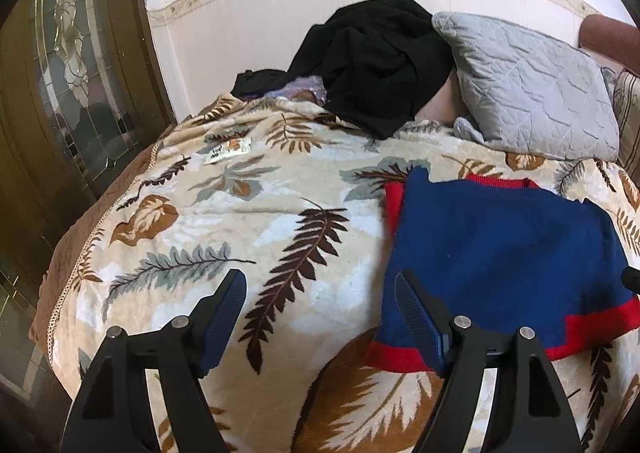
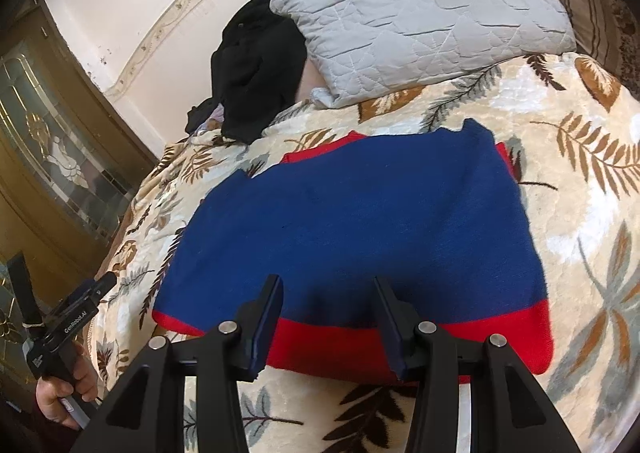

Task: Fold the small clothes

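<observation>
Sweater (image 2: pixel 352 221), blue with red trim, lies flat on the leaf-print blanket (image 1: pixel 224 221) between 2 released tools, left tool (image 1: pixel 320 285) and right tool (image 2: pixel 328 289), neither gripping it.

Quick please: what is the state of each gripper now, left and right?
Left gripper: open, holding nothing, beside the blue sweater.
Right gripper: open, holding nothing, over the sweater's red hem.

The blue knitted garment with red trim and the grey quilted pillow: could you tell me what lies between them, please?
Only bare leaf-patterned blanket lies between the blue knitted garment with red trim and the grey quilted pillow; the right wrist view shows it best.
</observation>
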Demonstrator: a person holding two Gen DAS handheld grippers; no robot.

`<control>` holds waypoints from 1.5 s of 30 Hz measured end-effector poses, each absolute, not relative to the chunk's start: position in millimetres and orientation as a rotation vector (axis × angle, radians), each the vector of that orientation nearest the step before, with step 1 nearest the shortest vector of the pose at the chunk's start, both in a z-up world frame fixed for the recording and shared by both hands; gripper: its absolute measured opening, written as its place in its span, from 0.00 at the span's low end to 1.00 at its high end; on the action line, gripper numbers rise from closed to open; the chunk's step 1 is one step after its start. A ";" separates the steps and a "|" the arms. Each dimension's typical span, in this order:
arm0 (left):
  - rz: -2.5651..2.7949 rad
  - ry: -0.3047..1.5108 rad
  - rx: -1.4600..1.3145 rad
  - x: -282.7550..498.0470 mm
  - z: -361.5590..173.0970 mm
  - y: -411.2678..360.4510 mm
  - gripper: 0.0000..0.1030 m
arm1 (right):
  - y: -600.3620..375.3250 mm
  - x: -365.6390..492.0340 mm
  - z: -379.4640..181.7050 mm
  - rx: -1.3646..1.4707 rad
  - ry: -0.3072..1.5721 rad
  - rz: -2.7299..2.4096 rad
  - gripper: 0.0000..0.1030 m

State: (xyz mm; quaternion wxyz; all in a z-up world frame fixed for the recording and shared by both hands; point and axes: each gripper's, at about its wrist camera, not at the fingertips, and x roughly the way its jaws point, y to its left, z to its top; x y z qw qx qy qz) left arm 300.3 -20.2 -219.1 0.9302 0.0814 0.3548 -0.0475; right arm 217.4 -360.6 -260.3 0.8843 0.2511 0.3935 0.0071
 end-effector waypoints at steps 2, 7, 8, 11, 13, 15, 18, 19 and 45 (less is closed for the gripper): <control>-0.105 0.759 0.170 303.7 -224.1 -27.1 0.79 | -364.1 217.3 -261.8 0.506 0.830 -0.010 0.48; -0.138 0.847 0.219 306.0 -234.7 -51.7 0.80 | -382.4 215.2 -272.4 0.506 0.866 -0.071 0.48; -0.163 0.854 0.226 305.0 -235.8 -55.9 0.80 | -388.4 213.9 -274.1 0.517 0.868 -0.083 0.48; -0.202 0.870 0.200 304.7 -238.2 -60.6 0.80 | -401.6 211.8 -277.1 0.543 0.868 -0.109 0.48; -0.180 0.863 0.217 307.0 -241.6 -63.2 0.80 | -406.4 212.1 -278.9 0.556 0.869 -0.115 0.48; -0.164 0.875 0.231 310.4 -247.2 -65.4 0.80 | -408.7 213.0 -281.7 0.559 0.872 -0.120 0.48; -0.147 0.946 0.243 320.3 -266.8 -67.5 0.80 | -407.9 216.2 -286.7 0.549 0.888 -0.122 0.48; -0.138 0.986 0.251 324.6 -276.1 -68.4 0.80 | -407.8 217.7 -289.0 0.544 0.898 -0.125 0.48; -0.138 0.918 0.380 322.7 -296.1 -83.8 0.85 | -445.2 261.6 -308.8 0.454 0.971 -0.263 0.49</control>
